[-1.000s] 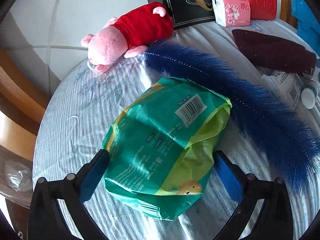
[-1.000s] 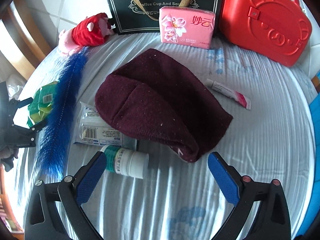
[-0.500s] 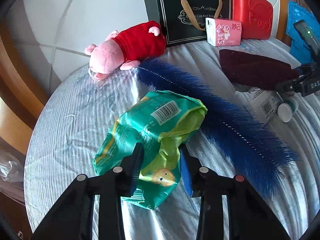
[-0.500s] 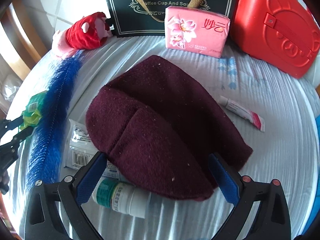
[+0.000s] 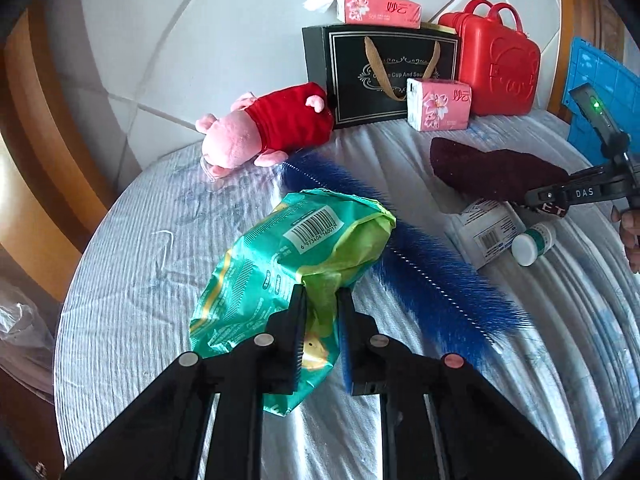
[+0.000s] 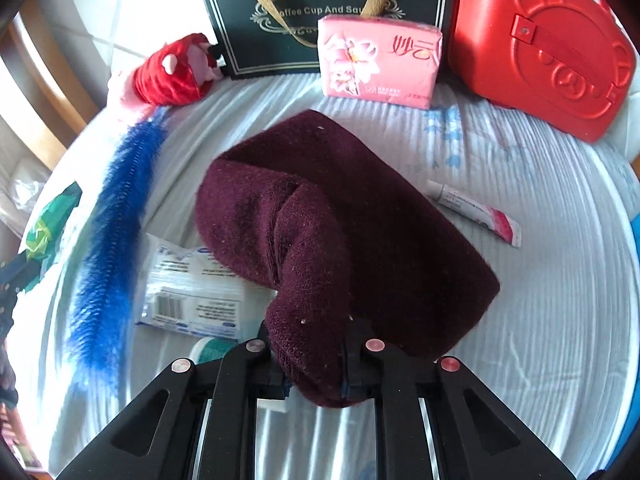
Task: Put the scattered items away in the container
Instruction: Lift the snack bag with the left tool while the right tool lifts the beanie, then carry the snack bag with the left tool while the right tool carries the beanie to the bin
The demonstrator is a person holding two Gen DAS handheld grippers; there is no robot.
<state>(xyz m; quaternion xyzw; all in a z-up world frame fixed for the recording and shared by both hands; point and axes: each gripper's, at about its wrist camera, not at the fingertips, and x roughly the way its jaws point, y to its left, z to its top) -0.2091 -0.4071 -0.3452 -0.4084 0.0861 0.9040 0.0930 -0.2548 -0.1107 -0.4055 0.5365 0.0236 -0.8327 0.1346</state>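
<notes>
A crumpled green snack packet [image 5: 276,264] is pinched at its near end by my left gripper [image 5: 321,298], whose jaws are closing tight on it; the packet hangs lifted off the striped cloth [image 5: 132,280]. A dark maroon knit hat [image 6: 320,220] is bunched up between the jaws of my right gripper [image 6: 310,344], which are closing on its near fold. In the left wrist view the right gripper [image 5: 560,198] shows at the hat's [image 5: 492,172] right end. A black gift bag [image 5: 380,72] and a red case [image 5: 496,76] stand at the back.
A long blue feather brush [image 5: 420,272] lies between packet and hat. A pink pig plush [image 5: 264,128], a pink tissue pack [image 6: 378,60], a white wrapped pack [image 6: 192,292], a small bottle [image 5: 532,242] and a tube [image 6: 476,212] are scattered around. A blue crate [image 5: 600,92] stands far right.
Both grippers went from wide open to closed. The left one clamped the green packet and rose with it. The right one came down onto the maroon hat and pinched its fold.
</notes>
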